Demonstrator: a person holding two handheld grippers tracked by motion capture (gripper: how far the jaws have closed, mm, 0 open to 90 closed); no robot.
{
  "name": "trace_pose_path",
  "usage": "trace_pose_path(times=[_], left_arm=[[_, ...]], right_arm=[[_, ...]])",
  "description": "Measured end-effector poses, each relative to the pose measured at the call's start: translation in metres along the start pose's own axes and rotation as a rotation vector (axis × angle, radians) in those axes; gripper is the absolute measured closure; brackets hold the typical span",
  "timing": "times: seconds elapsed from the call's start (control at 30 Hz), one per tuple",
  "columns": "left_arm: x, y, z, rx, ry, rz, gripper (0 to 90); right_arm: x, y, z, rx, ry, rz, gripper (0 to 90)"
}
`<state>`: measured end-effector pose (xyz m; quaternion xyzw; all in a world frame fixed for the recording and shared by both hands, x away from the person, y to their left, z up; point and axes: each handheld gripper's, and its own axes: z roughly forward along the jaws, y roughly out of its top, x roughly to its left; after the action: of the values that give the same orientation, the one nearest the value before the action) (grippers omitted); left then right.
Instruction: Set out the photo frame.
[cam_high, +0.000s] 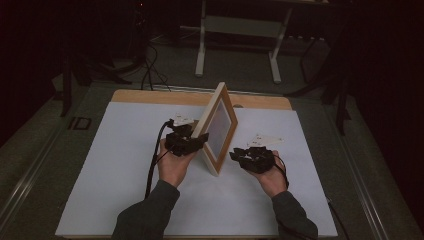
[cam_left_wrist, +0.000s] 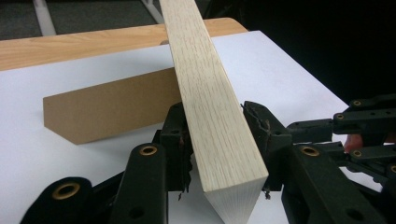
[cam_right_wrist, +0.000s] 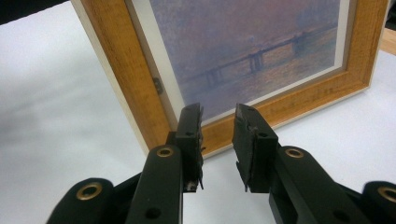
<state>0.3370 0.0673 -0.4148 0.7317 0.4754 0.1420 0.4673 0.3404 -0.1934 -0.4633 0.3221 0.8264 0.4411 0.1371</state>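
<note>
The left gripper (cam_left_wrist: 219, 140) is pinching the side of the picture frame (cam_high: 216, 127) standing on the white table (cam_high: 115, 165), the right gripper (cam_right_wrist: 218, 140) waits open and empty in front, and next it probably must steady the frame.

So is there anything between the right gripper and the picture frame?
Nothing visible. The right gripper points at the front of the picture frame with its jaws apart and empty, and bare white table cover below. The left gripper straddles the frame's side edge.
</note>
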Motion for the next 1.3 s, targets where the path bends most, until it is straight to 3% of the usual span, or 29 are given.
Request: trace_pose_path(times=[0.47,0.77,1.03,1.3], left_arm=[[0.009,0.0,-0.001,-0.013,0.005,-0.035,67.9],[0.011,-0.004,-0.003,-0.079,0.049,-0.06,68.9],[0.023,-0.003,-0.005,-0.083,-0.013,-0.106,71.1],[0.036,-0.001,-0.009,-0.065,-0.061,-0.108,71.9]], right_arm=[[-0.001,0.0,-0.001,-0.004,-0.003,0.002,71.9],[-0.001,0.0,-0.002,-0.003,-0.004,0.005,71.8],[-0.004,0.0,-0.003,-0.006,-0.009,0.009,71.9],[-0.004,0.002,-0.003,-0.008,-0.011,0.009,71.8]])
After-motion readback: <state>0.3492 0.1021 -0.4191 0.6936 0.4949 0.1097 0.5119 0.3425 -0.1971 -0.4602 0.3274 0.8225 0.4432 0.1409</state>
